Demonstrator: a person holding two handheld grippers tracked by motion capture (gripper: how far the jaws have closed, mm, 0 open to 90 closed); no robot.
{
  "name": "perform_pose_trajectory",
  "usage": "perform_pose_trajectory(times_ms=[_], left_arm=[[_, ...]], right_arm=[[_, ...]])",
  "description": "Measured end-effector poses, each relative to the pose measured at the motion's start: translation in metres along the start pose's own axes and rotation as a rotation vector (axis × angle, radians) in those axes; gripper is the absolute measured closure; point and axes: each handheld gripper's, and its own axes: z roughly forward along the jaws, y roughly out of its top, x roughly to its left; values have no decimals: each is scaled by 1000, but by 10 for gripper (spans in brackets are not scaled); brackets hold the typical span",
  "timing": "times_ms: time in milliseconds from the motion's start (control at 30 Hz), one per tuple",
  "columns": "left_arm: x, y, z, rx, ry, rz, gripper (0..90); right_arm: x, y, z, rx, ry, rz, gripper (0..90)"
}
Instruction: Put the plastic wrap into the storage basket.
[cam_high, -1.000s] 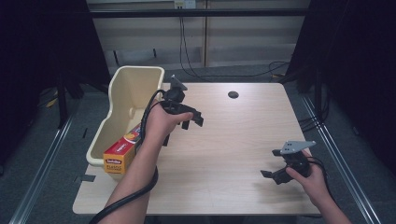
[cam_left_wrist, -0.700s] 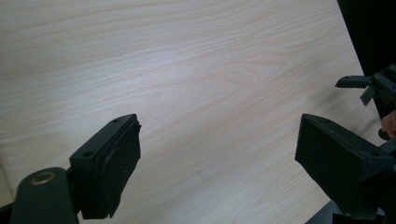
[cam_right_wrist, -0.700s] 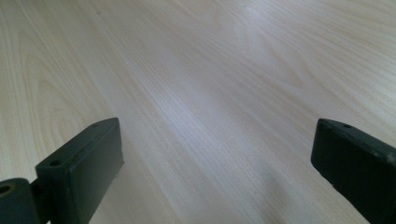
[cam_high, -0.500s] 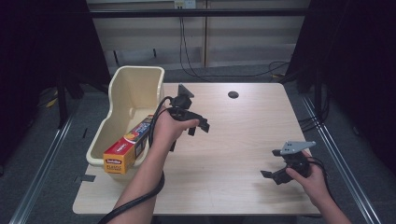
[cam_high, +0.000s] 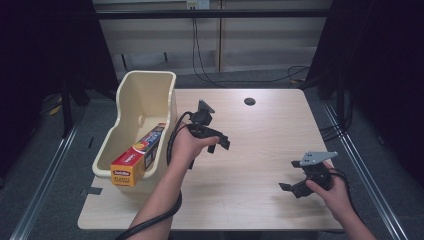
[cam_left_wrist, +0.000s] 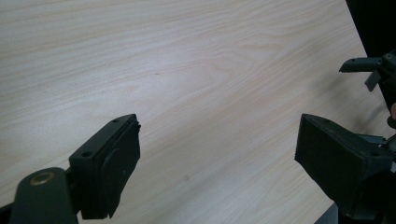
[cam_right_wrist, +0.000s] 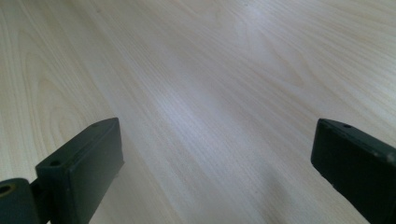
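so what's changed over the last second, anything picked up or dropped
The left gripper has moved away from the cream bin, out over the bare table and a little lower. Its jaws are open with nothing between them; nothing was picked up or let go. The right gripper stayed put near the table's front right, jaws open and empty. The orange box still lies in the bin.
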Motion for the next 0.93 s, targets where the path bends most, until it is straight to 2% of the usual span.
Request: perform_pose_trajectory(times_ms=[267, 333, 433, 633, 733, 933], left_arm=[[-3, -7, 16, 2, -6, 15, 138], [-3, -10, 21, 7, -6, 37, 136], [-3, -14, 28, 13, -7, 45, 134], [-1, -24, 42, 16, -17, 55, 132], [1, -29, 48, 20, -3, 57, 131], [6, -39, 57, 31, -9, 68, 130]], right_arm=[[0, 0, 0, -1, -4, 3, 19], [0, -1, 0, 3, -6, 8, 19], [-1, -2, 0, 5, -8, 5, 19], [-1, -2, 1, 4, -13, 6, 19], [-1, -2, 1, 8, -15, 13, 19], [-1, -4, 3, 15, -19, 6, 19]])
